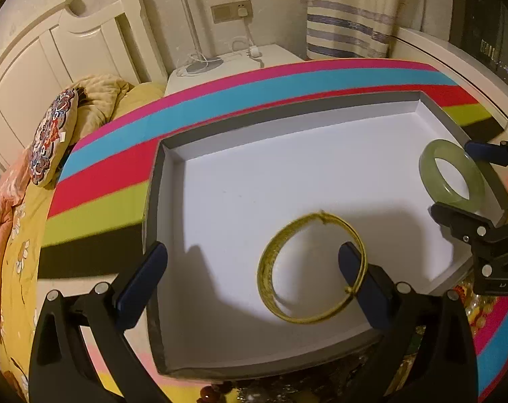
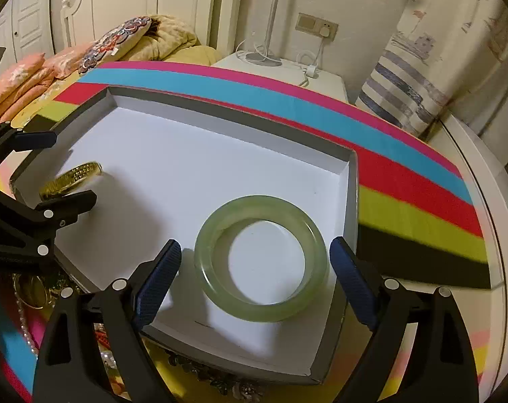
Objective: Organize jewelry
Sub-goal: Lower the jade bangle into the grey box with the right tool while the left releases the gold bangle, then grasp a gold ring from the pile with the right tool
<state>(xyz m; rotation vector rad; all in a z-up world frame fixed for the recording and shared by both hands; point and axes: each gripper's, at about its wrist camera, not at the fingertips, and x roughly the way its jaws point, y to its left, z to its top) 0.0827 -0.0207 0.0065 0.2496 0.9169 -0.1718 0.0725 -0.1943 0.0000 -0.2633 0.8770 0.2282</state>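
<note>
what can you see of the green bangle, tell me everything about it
The green bangle is a thick, smooth, translucent pale green ring, jade-like by its look, whole and unbroken. It lies flat on the white floor of the shallow grey-walled box, near the box's right wall and apart from the gold bangle on the other side. The right gripper straddles it with jaws open, and its pads show a gap on both sides.

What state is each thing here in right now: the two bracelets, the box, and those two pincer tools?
Gold bangle: lying flat on the box floor, released.
Green jade bangle: lying flat in the box, near its side wall, released.
White box: open, no lid on it, holding both bangles.
Left gripper: fingers wide open, one tip over the gold bangle's ring.
Right gripper: fingers open either side of the green bangle, apparently not pressing it.
</note>
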